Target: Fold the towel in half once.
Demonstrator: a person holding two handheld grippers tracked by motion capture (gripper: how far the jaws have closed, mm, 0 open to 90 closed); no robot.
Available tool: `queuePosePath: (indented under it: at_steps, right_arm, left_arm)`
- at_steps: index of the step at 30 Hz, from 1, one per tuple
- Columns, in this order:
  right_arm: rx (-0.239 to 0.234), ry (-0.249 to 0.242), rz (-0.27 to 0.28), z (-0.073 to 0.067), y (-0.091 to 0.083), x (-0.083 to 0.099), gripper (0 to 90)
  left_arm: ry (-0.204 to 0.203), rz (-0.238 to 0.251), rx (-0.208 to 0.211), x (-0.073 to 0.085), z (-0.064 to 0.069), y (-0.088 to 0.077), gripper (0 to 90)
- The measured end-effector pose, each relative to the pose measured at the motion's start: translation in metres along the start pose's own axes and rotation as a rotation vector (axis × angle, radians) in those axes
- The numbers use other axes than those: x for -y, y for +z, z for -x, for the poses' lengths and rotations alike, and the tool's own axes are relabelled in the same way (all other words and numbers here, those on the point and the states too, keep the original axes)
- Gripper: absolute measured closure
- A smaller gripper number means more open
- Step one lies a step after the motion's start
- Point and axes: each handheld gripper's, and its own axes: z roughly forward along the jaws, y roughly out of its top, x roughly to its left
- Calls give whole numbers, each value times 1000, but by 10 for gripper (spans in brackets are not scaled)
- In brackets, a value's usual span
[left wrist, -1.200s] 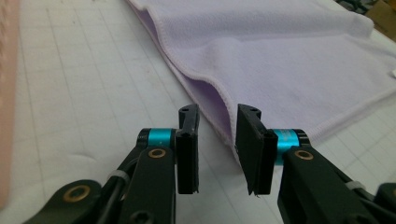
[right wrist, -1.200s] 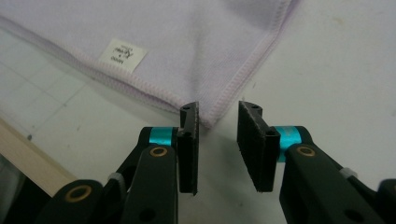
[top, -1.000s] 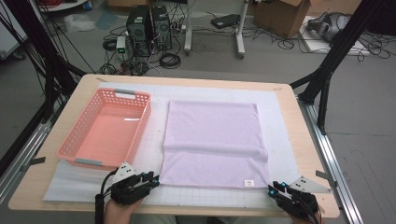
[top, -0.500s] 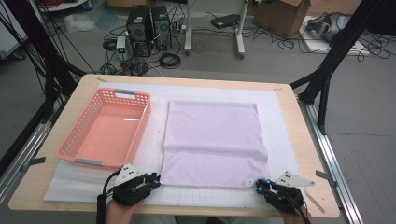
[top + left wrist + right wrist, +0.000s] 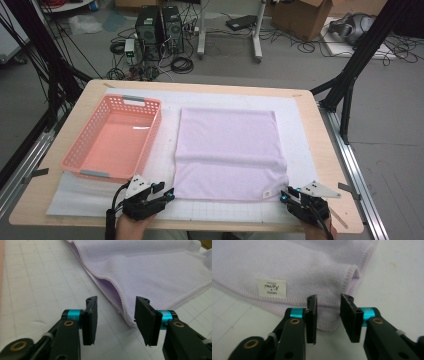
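We've got the left gripper [image 5: 169,194] at about 7 o'clock on the table, low at the near edge, jaws roughly half apart and just been opening; in the left gripper view [image 5: 116,320] the near-left corner of the lilac towel [image 5: 155,272] sits in the gap, closer to the right-hand pad, nothing clamped. The right gripper [image 5: 283,196] is at about 5 o'clock, jaws a moderate gap apart, also just been opening; in the right gripper view [image 5: 328,320] the towel's near-right corner [image 5: 329,320] lies between the pads, no squeeze visible. White label [image 5: 271,288] sits just left of that corner, at 10 o'clock from the jaws. The towel [image 5: 227,150] lies flat on the white grid mat [image 5: 165,155] at table centre, folded, one fold ridge running across its near third, both near corners just at our gripper tips. The pink basket [image 5: 87,145] sits at 10 o'clock, just beside the towel's left edge, not touching it. Beyond the table at 12 o'clock: two black computer towers [image 5: 159,25] and loose cables [image 5: 182,62] on the floor; cardboard box [image 5: 300,12] at 1 o'clock.
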Motion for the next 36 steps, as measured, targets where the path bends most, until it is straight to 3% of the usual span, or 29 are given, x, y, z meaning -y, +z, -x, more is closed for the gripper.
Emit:
queuePosePath:
  at_steps: [1,3,5,7,8,10,12,18,24,25,27,28,31,36]
  right_arm:
    - [13,4,-8,0,-3,2,617]
    - [1,45,-7,0,-7,7,643]
    - [-3,68,12,-1,-8,10,674]
    - [-12,63,16,-2,-7,10,791]
    - [-56,65,13,-2,-7,10,864]
    - [-49,32,3,-4,-8,8,871]
    - [-68,26,-15,-3,-10,7,872]
    - [-115,18,8,-3,-26,7,872]
    - [-155,6,7,-10,-47,7,871]
    - [-163,18,1,-9,-51,7,870]
    - [-156,36,-5,-7,-51,11,862]
    - [-152,51,-20,-6,-47,15,853]
    - [-124,15,-55,-9,-37,19,745]
    - [-96,29,33,-4,-48,14,674]
  left_arm:
    - [-1,-22,9,1,1,2,509]
    - [16,-25,19,2,4,5,471]
    - [25,-23,22,2,7,8,490]
    - [42,-7,16,4,8,11,597]
    - [39,2,-8,5,8,11,675]
    - [-20,-6,31,4,6,12,866]
    - [-8,-10,25,3,7,10,872]
    - [-111,27,115,-3,3,-10,872]
    - [-133,46,144,-5,4,-18,859]
    - [-135,54,144,-4,3,-16,830]
    - [-153,23,148,-2,1,-13,666]
    - [-144,7,139,-1,0,-12,630]
    - [-82,-10,124,0,4,-13,607]
    - [-22,-23,95,-1,6,-8,675]
